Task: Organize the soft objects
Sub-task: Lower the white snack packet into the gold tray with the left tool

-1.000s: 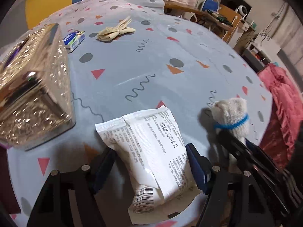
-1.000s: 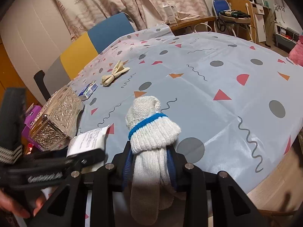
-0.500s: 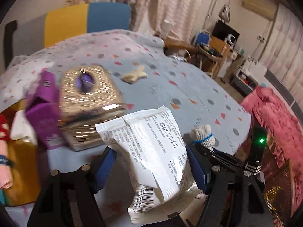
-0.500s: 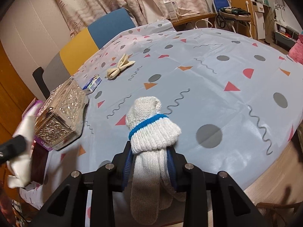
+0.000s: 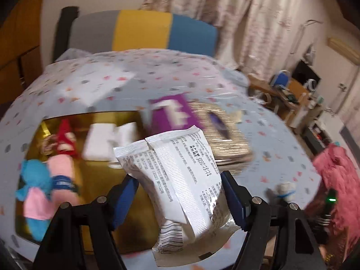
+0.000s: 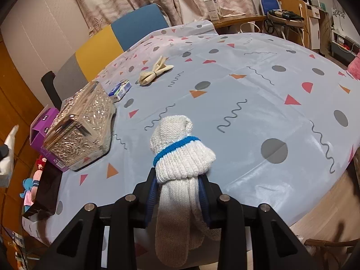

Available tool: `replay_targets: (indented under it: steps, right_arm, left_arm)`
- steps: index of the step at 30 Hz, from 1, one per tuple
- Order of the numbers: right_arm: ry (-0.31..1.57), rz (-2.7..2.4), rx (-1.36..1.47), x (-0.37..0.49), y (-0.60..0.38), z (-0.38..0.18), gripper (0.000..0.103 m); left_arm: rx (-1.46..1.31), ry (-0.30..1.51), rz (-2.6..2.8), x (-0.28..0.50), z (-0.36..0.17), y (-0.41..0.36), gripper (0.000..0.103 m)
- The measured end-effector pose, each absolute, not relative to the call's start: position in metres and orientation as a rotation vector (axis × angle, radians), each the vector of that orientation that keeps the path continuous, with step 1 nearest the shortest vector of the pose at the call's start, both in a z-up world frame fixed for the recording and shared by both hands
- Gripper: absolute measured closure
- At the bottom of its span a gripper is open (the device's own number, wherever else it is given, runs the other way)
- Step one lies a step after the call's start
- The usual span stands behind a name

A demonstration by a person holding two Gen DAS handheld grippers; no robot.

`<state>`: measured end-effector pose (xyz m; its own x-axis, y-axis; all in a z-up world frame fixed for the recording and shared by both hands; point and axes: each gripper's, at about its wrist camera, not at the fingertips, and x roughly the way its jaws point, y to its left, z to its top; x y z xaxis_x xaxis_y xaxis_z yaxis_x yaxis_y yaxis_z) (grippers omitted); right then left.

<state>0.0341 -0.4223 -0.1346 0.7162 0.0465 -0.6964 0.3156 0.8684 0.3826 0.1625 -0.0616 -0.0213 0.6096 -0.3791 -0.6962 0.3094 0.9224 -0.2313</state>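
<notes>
Left wrist view (blurry): the left gripper [image 5: 177, 200] is clamped on a white foil packet [image 5: 177, 175], blue pads pressing both sides, packet held in the air above a gold-lined box [image 5: 101, 171] that sits off the table's near-left edge. Box already holds soft stuff: a blue-and-pink plush [image 5: 36, 191], a pink roll [image 5: 61, 168], a red-and-white toy [image 5: 65, 141] and white folded items [image 5: 101, 141]. So part of the sorting looks done, and the packet seems next to drop in, tho whether it's right over the opening can't be told thru the blur. A purple box [image 5: 175, 114] and a shiny embossed box [image 5: 225, 144] sit behind it on the table [image 5: 157, 76]. Right wrist view: the right gripper [image 6: 178, 193] is closed on a rolled white knit sock w/ a blue band [image 6: 180, 155], held just above the table's near edge, not yet at the box. Left to do, as far as shown: a cream-coloured tied cloth [image 6: 155, 72] lies toward the far-left part of the table, a small blue-and-white pack [image 6: 120, 90] just beside the embossed box. Judging by this, roughly midway: two items in hand, at least one soft item uncollected.
</notes>
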Motion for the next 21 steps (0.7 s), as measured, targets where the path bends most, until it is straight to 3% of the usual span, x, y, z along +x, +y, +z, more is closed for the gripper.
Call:
replay_targets:
  steps: [14, 21]
  right_arm:
    - [0.708, -0.032, 0.494, 0.032, -0.360, -0.092, 0.070]
    - [0.692, 0.034, 0.447, 0.032, -0.332, -0.073, 0.070]
  left_arm:
    - [-0.079, 1.010, -0.193, 0.234, -0.104, 0.009, 0.028]
    - [-0.135, 1.008, -0.186, 0.247, -0.114, 0.017, 0.014]
